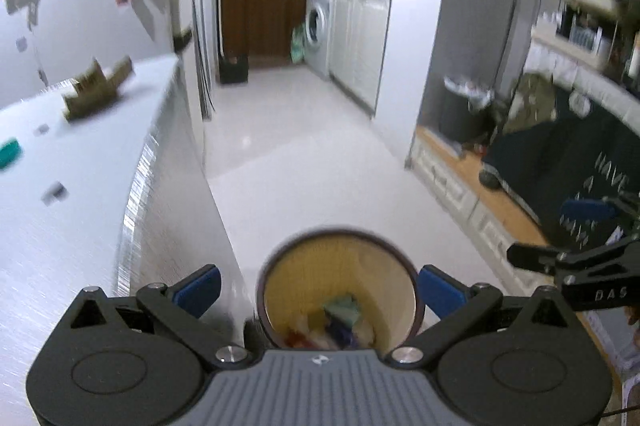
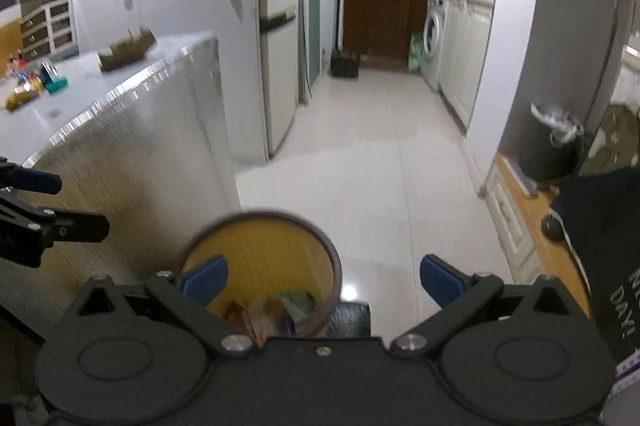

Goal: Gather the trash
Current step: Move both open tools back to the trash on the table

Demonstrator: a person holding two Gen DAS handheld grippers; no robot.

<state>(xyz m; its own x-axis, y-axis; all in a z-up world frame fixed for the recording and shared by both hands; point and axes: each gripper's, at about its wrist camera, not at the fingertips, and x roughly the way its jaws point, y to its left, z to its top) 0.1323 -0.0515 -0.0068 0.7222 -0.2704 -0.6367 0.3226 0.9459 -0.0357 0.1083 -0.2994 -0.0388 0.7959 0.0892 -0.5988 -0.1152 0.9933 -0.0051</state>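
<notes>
Right now both my left tool (image 1: 318,288) and right tool (image 2: 324,280) hang open and empty above the yellow bin (image 1: 336,286), bottom centre, wrappers already inside. Scraps on the worktop (image 1: 80,186), left, look small; a hurried pinch could miss them.

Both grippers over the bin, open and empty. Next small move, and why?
Probably swing the left gripper up toward the table. Both it and the right gripper are open and hold nothing, the yellow bin already holds wrappers, and small scraps lie on the table.
</notes>
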